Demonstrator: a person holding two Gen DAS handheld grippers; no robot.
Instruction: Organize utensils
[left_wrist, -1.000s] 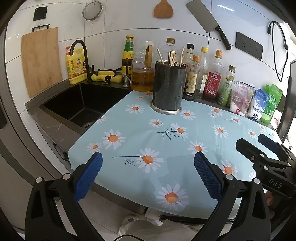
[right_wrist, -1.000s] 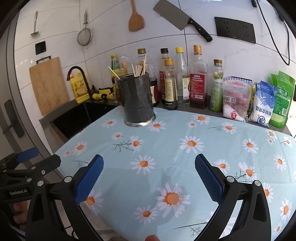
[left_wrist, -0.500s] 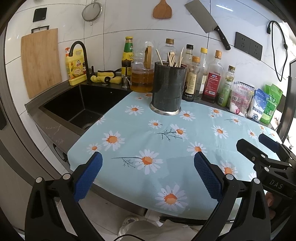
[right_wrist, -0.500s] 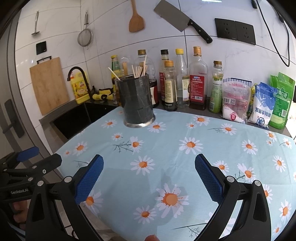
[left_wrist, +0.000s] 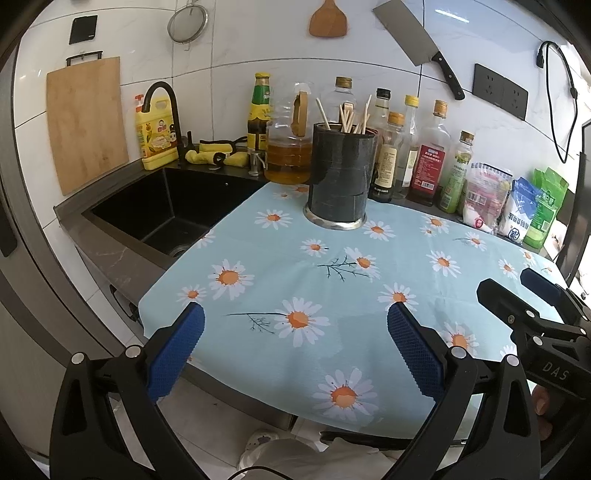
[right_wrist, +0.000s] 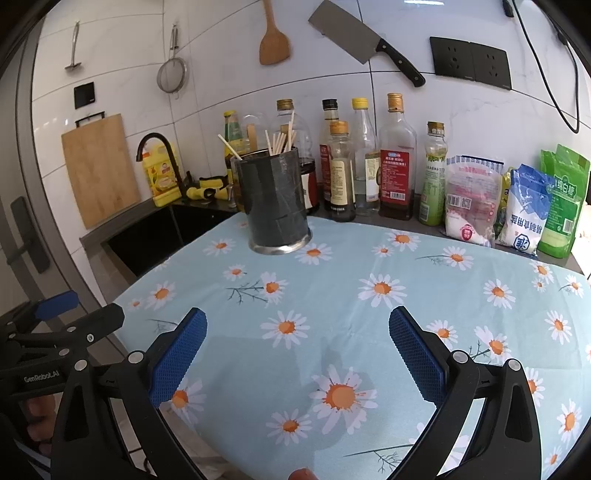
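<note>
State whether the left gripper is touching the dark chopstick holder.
Apart: the left wrist view shows bare floral cloth between the open left gripper and the chopstick holder.

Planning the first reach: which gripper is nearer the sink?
Left. The left gripper hovers over the cloth's front corner closest to the sink; the right gripper sits farther along the cloth, beyond it.

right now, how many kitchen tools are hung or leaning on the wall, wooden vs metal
wooden: 2 (wooden spatula, cutting board)
metal: 3 (cleaver, strainer, long-handled metal utensil)
total: 5
</note>
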